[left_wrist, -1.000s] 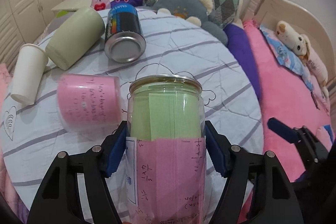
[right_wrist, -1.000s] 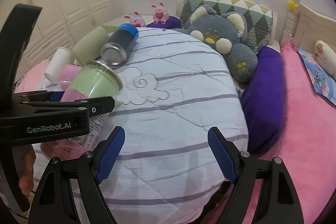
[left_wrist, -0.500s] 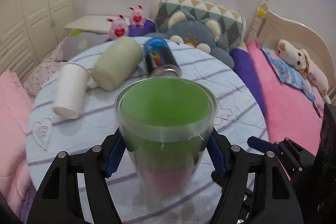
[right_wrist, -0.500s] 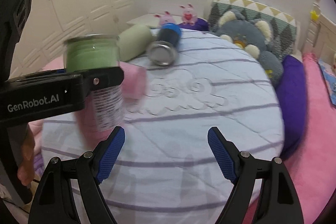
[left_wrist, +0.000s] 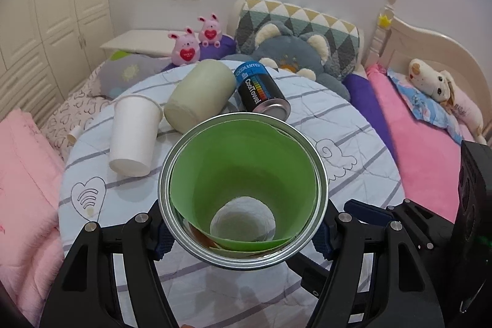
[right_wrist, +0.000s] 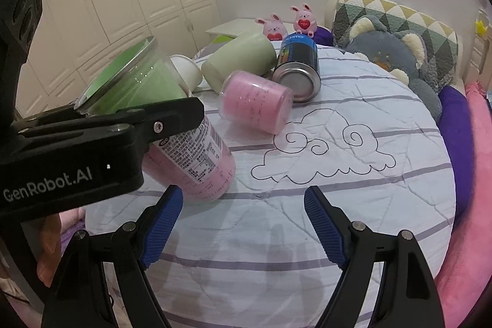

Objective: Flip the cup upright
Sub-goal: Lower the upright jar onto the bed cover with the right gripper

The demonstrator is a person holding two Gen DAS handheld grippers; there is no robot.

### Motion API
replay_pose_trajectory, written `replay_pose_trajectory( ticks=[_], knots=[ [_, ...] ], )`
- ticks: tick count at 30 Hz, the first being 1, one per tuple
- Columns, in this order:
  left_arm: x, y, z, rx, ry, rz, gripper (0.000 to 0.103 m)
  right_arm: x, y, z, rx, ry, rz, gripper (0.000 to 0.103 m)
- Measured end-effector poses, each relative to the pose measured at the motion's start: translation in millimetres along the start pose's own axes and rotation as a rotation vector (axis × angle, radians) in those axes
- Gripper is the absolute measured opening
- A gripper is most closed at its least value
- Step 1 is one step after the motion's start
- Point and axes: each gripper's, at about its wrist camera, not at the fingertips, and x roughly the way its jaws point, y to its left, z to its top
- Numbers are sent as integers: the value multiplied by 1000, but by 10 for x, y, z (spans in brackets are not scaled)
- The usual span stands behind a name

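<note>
The jar [left_wrist: 243, 192] sits between the left claw [left_wrist: 243, 232] fingers, tilted, its base low over the tabletop [right_wrist: 307, 205]. Beyond the claw lie a paper cup [left_wrist: 132, 137], a mug [left_wrist: 200, 94] and a can [left_wrist: 261, 91]; a toppled cup [right_wrist: 255, 105] lies ahead of the right claw [right_wrist: 243, 226].

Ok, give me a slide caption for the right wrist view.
Left gripper tilts the clear jar toward upright over the bedspread; right gripper waits open.
</note>
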Motion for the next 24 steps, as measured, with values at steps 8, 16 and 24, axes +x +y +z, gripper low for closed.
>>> replay_pose_trajectory(
  ticks=[8,16,24],
  knots=[
    [-39,89,-61,16,7,17,71,3,107,15,4,-1,0,83],
    [-41,143,-123,47,-4,68,90,54,218,-3,-16,19,-26,83],
    [-226,232,-122,4,-37,23,102,-89,287,46,-36,19,-55,83]
  ],
)
